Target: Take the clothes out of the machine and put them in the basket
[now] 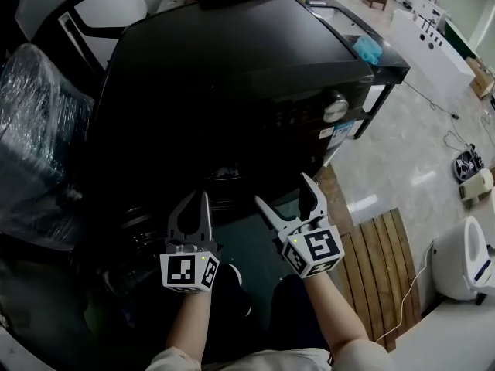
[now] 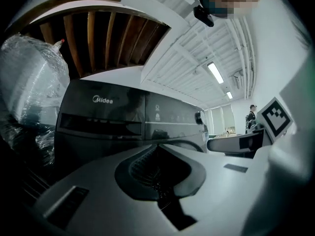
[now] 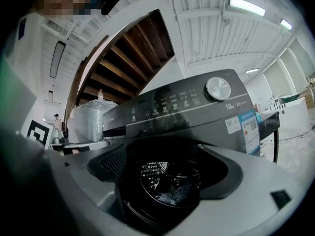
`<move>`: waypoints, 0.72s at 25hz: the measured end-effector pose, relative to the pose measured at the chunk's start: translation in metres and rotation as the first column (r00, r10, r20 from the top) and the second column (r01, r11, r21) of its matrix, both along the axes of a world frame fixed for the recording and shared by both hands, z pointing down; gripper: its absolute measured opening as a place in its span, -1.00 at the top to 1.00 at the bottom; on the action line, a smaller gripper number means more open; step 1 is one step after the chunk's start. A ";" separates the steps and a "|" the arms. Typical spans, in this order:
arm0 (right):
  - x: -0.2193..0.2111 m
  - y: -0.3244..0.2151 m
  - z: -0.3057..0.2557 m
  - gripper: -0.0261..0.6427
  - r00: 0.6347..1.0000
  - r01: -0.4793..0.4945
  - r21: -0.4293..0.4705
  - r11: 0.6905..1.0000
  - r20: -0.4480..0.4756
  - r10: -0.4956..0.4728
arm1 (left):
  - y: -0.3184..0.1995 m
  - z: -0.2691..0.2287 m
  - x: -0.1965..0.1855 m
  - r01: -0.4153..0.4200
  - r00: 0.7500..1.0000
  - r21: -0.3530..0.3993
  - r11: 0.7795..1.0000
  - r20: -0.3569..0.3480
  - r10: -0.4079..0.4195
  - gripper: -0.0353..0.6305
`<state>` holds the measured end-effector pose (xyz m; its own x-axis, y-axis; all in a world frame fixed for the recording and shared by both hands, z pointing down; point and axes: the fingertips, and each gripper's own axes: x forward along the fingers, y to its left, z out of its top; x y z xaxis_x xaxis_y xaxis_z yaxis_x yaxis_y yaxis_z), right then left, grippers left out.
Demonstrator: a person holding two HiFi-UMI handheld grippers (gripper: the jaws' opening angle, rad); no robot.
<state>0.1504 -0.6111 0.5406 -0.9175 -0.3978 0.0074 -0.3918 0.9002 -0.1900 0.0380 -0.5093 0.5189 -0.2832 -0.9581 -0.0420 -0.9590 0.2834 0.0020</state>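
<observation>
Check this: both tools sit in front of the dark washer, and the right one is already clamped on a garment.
One thing is wrong: the right tool is clamped on nothing. The right gripper view shows its jaws apart and empty, and the clothes lie inside the drum beyond them. The rest stands: both tools sit in front of the dark washer.

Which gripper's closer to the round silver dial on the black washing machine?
Right. The right gripper hangs below the round silver dial, slightly left of it; the left gripper is farther left.
</observation>
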 end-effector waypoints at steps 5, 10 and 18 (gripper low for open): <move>-0.004 -0.005 0.048 -0.39 1.000 0.027 -0.008 1.000 -0.003 -0.027 | -0.004 0.040 0.003 0.015 1.000 0.006 1.000 -0.013 -0.015 0.83; -0.001 0.001 0.075 -0.39 0.999 0.052 -0.018 0.998 -0.002 -0.052 | -0.003 0.060 0.009 0.037 0.999 0.002 0.999 0.004 -0.037 0.83; 0.010 0.012 0.110 -0.38 0.997 0.070 0.009 0.997 -0.032 -0.070 | 0.018 0.095 0.018 0.078 0.997 -0.048 0.996 0.007 -0.078 0.83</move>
